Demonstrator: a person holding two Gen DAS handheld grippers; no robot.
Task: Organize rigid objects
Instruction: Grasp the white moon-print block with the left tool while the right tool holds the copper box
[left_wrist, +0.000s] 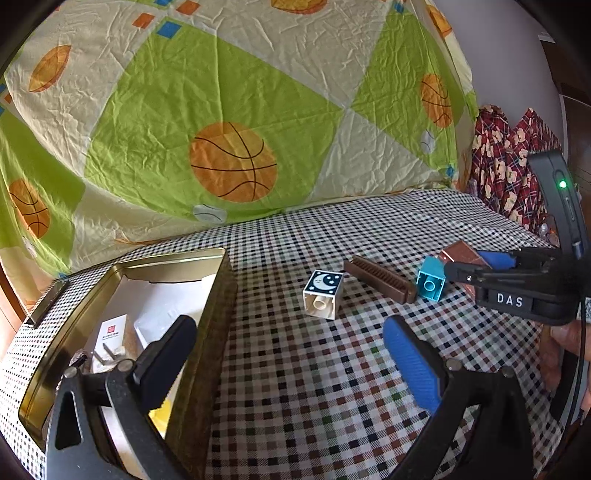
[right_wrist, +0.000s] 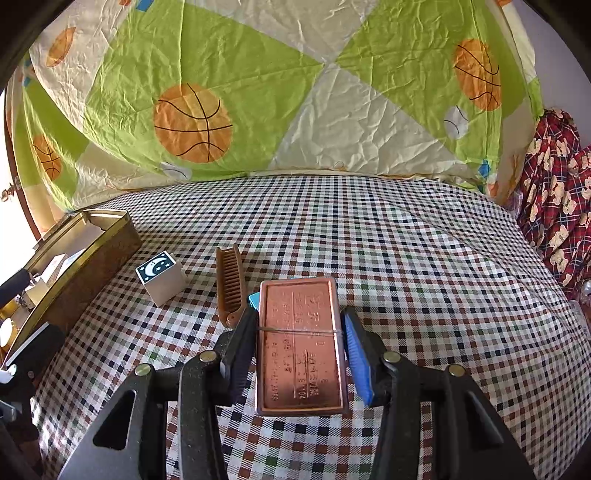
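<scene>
My right gripper (right_wrist: 299, 321) is shut on a copper-coloured flat metal case (right_wrist: 301, 347), which it holds just over the checked cloth. In the left wrist view the same case (left_wrist: 461, 254) shows at the right, clamped in the right gripper (left_wrist: 469, 264). To the left of it lie a teal toy block (left_wrist: 430, 282), a brown comb (left_wrist: 380, 282) and a white block with a moon picture (left_wrist: 323, 293). My left gripper (left_wrist: 288, 360) is open and holds nothing. Its black finger hangs over the gold tin (left_wrist: 221, 280) and its blue one over the cloth.
The open gold tin (right_wrist: 92, 251) at the left holds white paper, a plug and something yellow. A basketball-print quilt (left_wrist: 232, 162) rises behind the checked cloth (right_wrist: 406, 258). Red plaid fabric (right_wrist: 554, 206) is piled at the right edge. A hand shows at the far right.
</scene>
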